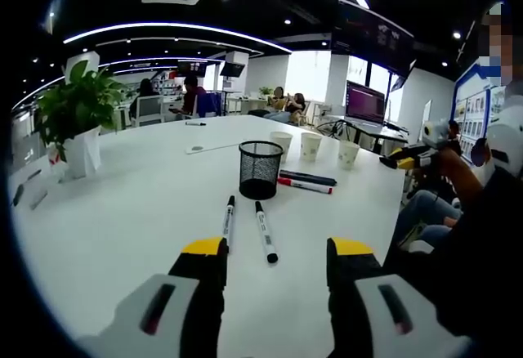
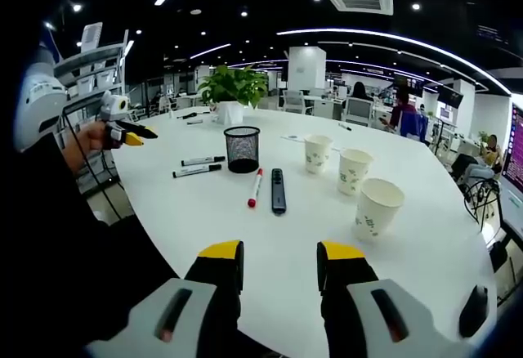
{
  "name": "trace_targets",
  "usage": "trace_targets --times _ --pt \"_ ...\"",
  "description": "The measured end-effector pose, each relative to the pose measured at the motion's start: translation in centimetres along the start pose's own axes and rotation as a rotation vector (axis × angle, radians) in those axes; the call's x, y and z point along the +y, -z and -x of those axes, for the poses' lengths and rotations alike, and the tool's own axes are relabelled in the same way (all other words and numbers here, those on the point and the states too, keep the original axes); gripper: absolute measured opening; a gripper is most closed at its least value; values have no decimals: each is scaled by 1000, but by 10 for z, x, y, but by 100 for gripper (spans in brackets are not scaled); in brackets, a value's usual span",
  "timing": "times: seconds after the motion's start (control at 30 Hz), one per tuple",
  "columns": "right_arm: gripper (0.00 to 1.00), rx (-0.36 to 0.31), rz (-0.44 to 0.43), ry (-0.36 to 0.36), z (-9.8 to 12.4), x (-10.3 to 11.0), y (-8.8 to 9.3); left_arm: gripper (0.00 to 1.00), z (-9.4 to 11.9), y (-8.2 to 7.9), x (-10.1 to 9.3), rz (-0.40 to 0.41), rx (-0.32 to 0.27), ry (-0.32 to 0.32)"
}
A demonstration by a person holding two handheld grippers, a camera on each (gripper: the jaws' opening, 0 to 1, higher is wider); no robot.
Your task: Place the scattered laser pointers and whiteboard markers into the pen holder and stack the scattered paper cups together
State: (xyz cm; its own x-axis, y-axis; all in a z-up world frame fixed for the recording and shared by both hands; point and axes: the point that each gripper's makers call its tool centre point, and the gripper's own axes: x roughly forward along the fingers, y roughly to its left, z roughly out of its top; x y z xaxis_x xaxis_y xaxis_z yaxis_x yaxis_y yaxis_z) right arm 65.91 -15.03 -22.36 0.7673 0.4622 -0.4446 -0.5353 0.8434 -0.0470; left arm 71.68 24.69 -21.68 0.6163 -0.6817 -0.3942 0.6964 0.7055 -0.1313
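On the white table (image 1: 122, 227), both grippers (left gripper (image 1: 276, 261), right gripper (image 2: 279, 264)) hover open-jawed and empty; approach one marker (image 1: 265, 231) squarely, gripping mid-body, before the pen holder (image 1: 260, 169).

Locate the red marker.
In the right gripper view the red marker lies on the table, just left of the laser pointer, in front of the pen holder.

In the left gripper view, the mesh pen holder (image 1: 260, 169) hides the left ends of the red-capped marker (image 1: 304, 185) and the dark laser pointer (image 1: 307, 178) lying behind it. The farthest paper cup (image 1: 282, 145) is partly covered by the holder's rim. Print on the cups (image 2: 377, 206) in the right gripper view is too small to read. The potted plant (image 1: 75, 113) blocks the bench (image 1: 122, 211) edge behind it.
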Motion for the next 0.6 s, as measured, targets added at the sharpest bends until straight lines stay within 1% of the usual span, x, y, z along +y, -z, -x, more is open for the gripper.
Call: trace_targets --times 0.6 --pt "38 -6 2 -2 2 2 -2 49 -4 -5 -4 -11 1 11"
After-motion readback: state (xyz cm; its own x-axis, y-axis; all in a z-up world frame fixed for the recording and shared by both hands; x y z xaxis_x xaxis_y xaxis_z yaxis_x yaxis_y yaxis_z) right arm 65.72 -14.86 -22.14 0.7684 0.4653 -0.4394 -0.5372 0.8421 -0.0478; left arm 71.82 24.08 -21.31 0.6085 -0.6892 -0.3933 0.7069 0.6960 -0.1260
